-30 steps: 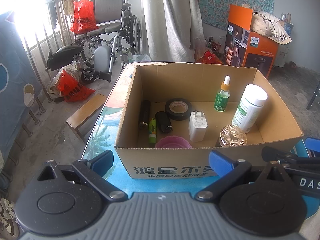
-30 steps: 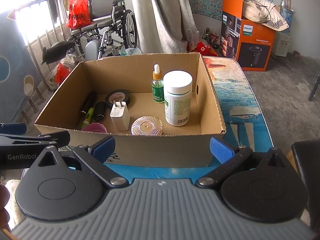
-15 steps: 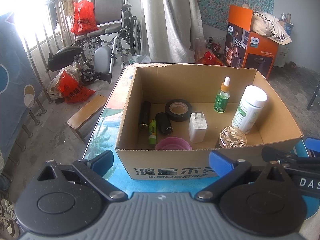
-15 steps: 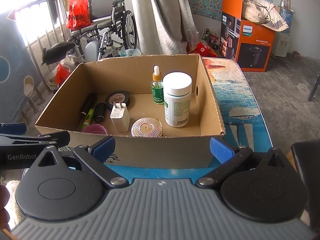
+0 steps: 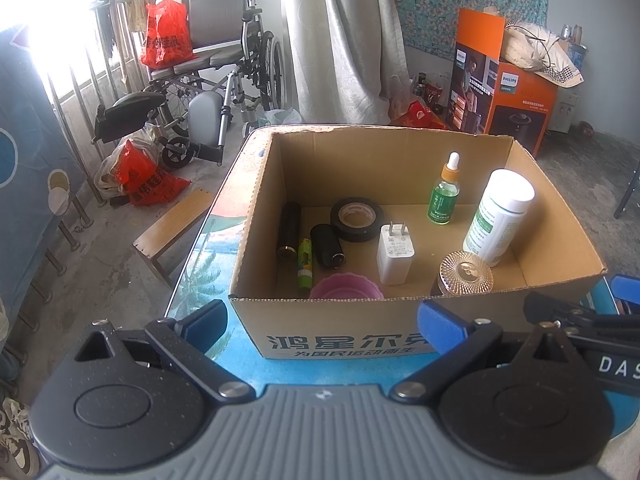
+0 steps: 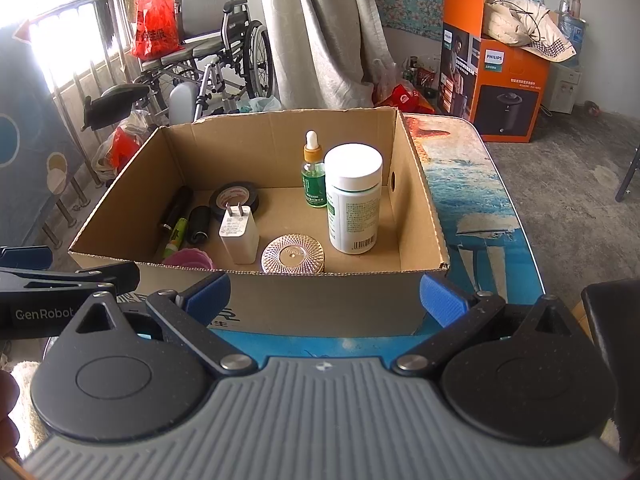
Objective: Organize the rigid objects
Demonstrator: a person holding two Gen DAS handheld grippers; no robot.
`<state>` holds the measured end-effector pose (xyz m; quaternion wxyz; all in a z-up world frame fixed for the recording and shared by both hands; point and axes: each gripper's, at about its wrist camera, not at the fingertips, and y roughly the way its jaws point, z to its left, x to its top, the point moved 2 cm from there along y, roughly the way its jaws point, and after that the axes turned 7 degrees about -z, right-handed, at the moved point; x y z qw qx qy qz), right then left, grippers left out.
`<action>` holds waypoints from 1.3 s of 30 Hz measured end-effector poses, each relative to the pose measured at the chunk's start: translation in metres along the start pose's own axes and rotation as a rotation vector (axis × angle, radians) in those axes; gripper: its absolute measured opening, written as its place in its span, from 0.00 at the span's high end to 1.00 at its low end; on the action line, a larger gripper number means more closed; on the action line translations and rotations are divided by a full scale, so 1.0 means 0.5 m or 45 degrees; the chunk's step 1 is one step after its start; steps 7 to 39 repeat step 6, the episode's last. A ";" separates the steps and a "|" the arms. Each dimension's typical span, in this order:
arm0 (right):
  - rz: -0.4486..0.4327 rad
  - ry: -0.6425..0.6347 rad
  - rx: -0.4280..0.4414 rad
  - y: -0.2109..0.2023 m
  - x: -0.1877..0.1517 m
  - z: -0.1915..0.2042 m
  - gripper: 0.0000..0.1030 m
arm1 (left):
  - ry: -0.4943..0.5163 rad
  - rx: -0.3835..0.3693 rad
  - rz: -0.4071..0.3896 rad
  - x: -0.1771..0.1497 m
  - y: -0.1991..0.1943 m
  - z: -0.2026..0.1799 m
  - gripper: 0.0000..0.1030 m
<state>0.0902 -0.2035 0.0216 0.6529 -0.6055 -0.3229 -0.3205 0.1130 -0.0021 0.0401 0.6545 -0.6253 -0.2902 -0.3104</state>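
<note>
An open cardboard box (image 5: pixel 400 148) (image 6: pixel 416 184) stands on the blue table. Inside are a white pill bottle (image 5: pixel 500 216) (image 6: pixel 352 200), a green dropper bottle (image 5: pixel 444 196) (image 6: pixel 314 178), a roll of black tape (image 5: pixel 356 218) (image 6: pixel 236 198), a white charger plug (image 5: pixel 395 254) (image 6: pixel 239 234), a glass jar with a ribbed lid (image 5: pixel 464 274) (image 6: pixel 293 258), a pink cup (image 5: pixel 344 287) (image 6: pixel 188 259), two black cylinders (image 5: pixel 289 230) and a green stick (image 5: pixel 304 262). My left gripper (image 5: pixel 322 326) and right gripper (image 6: pixel 324 294) are open and empty, just in front of the box's near wall.
The blue patterned table (image 6: pixel 480 216) extends right of the box. A wheelchair (image 5: pixel 224 68), red bags (image 5: pixel 148 178), a curtain (image 5: pixel 340 40) and an orange Philips box (image 6: pixel 504 88) stand on the floor behind. A wooden bench (image 5: pixel 176 224) lies left of the table.
</note>
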 end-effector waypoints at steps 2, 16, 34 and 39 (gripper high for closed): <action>0.001 0.002 -0.002 -0.001 0.001 0.002 0.01 | 0.002 0.000 0.001 0.001 -0.001 0.001 0.01; 0.001 0.002 -0.002 -0.001 0.001 0.001 0.01 | 0.001 0.000 0.001 0.001 -0.001 -0.001 0.01; 0.001 0.002 -0.002 -0.001 0.001 0.001 0.01 | 0.001 0.000 0.001 0.001 -0.001 -0.001 0.01; 0.001 0.002 -0.002 -0.001 0.001 0.001 0.01 | 0.001 0.000 0.001 0.001 -0.001 -0.001 0.01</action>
